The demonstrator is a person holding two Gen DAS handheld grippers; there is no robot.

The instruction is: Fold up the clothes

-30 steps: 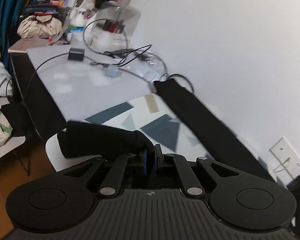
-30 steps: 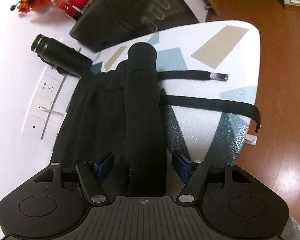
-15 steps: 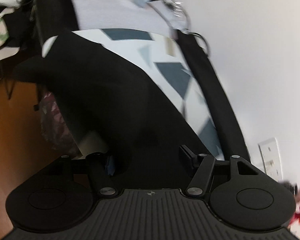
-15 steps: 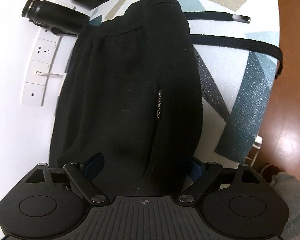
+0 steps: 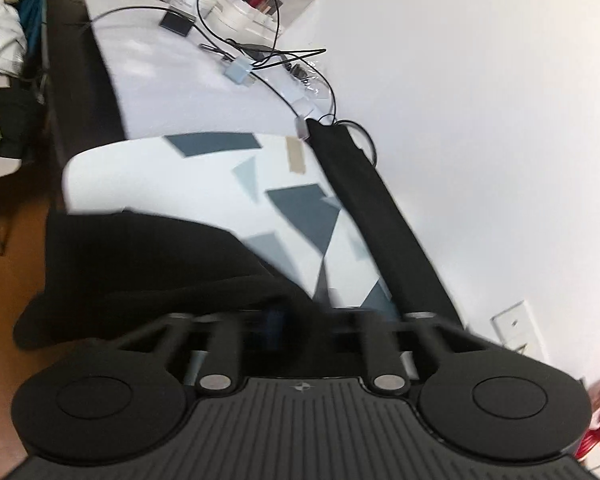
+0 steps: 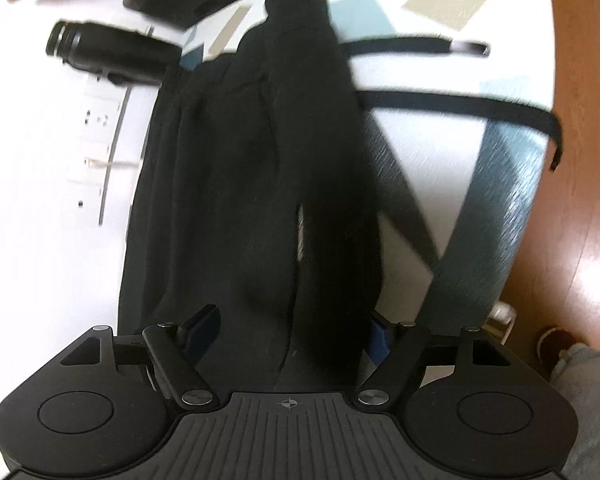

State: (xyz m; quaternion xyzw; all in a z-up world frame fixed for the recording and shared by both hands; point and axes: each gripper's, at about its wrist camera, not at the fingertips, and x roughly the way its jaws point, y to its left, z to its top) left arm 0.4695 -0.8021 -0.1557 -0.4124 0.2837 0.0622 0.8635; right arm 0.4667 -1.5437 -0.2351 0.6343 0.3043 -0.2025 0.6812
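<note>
Nearest, the left gripper [image 5: 300, 316] is clenched on a bunched fold of the black garment [image 6: 252, 184]. The right gripper [image 6: 296, 332] straddles a thick ridge of the same cloth, its jaws closing but the pads not pressing yet. Beyond them the garment lies along the patterned table [image 5: 172, 184], with one long part [image 5: 380, 216] against the wall and two drawstrings [image 6: 452, 104] trailing toward the table's edge. Judging by this, a fold is mid-way; next, both hands should carry the gathered cloth over and flatten it.
</note>
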